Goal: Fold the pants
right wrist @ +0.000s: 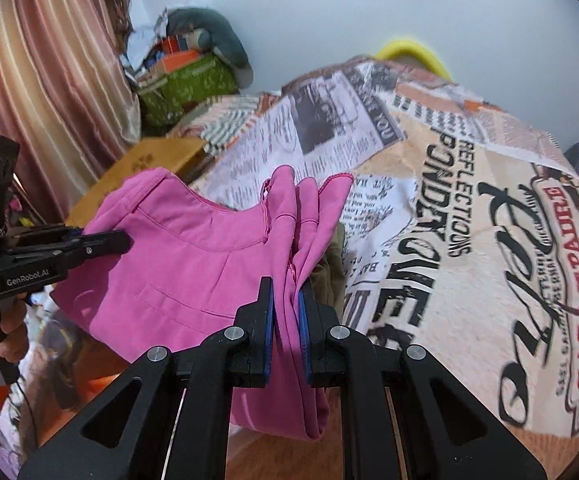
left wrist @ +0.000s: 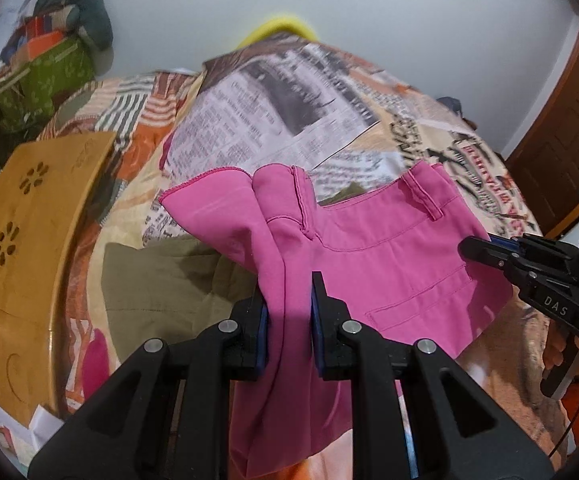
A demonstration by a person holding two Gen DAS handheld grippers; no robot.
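In the left wrist view, the left gripper [left wrist: 287,308] is clamped on a bunched fold of the pink pants [left wrist: 373,248], fabric filling the gap between its blue-padded fingers. The pants hang lifted above the bed, waistband and belt loop toward the top, a welt pocket facing the camera. At the right edge the right gripper [left wrist: 485,250] pinches the far side of the same garment. Beneath lies a bedspread [left wrist: 249,120] printed like newspaper pages, with an olive-green cloth [left wrist: 161,280] spread flat on it under the pants. A wooden lap table [left wrist: 29,240] with flower cut-outs sits at the left of the bed, a green patterned box [left wrist: 45,80] piled with things stands in the far corner against a white wall [left wrist: 369,20], and a brown wooden door [left wrist: 561,140] is at the right. In the right wrist view, the right gripper [right wrist: 287,304] is closed on gathered pink cloth, its pads pressed into it, and the left gripper [right wrist: 109,244] bites the opposite edge at the left, so the pants [right wrist: 177,256] stretch between them above the bedspread [right wrist: 469,240]. Striped pink curtains [right wrist: 41,80] hang at the left beside the box [right wrist: 185,88].
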